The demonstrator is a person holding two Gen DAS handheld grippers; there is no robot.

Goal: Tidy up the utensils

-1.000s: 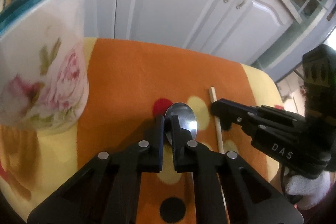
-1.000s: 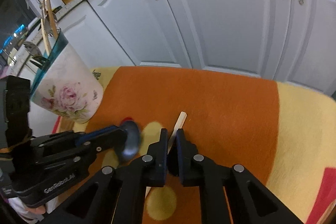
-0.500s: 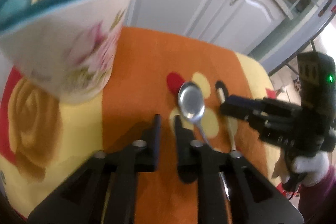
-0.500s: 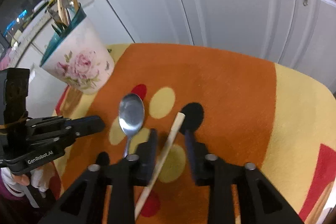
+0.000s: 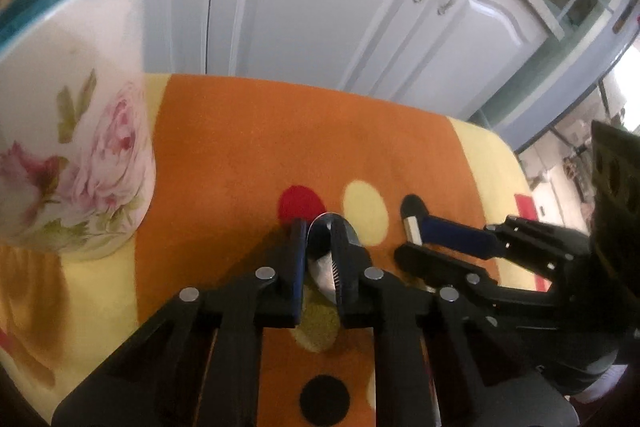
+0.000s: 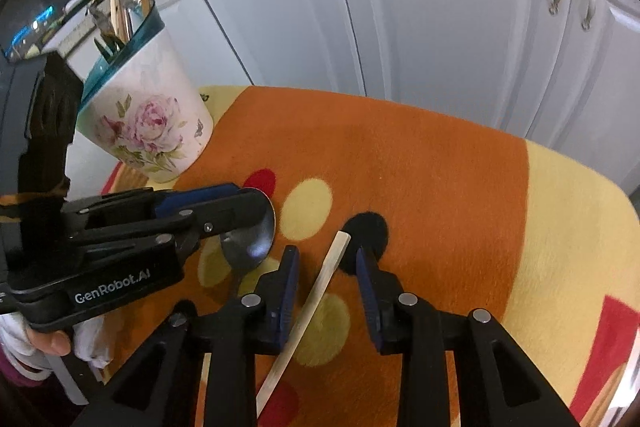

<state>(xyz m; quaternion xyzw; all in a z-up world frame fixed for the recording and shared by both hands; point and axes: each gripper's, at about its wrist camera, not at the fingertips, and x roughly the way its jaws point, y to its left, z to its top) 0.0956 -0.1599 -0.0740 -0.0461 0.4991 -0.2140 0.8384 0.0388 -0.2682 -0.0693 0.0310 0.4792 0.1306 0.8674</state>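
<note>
A metal spoon (image 5: 322, 247) lies on the spotted orange cloth (image 6: 400, 167). My left gripper (image 5: 318, 227) points down at its bowl and its jaws are closing, one on each side of the bowl, with a gap still showing. In the right wrist view the left gripper (image 6: 256, 211) covers part of the spoon (image 6: 248, 247). A pale wooden chopstick (image 6: 316, 291) lies between the fingers of my right gripper (image 6: 327, 251), whose jaws are closing with clear room either side. The right gripper (image 5: 408, 239) sits just right of the spoon. The floral utensil holder (image 6: 152, 115) stands at the left.
The holder (image 5: 80, 147) has a teal rim and contains several utensils. White cabinet doors (image 6: 440, 27) rise behind the table. A gloved hand (image 6: 48, 343) holds the left gripper. The cloth's yellow right side (image 6: 560, 227) lies bare.
A second ago both grippers were shut on the spoon and the chopstick. They opened and drew back, leaving both items flat. Now both have come forward again and their jaws have narrowed.
</note>
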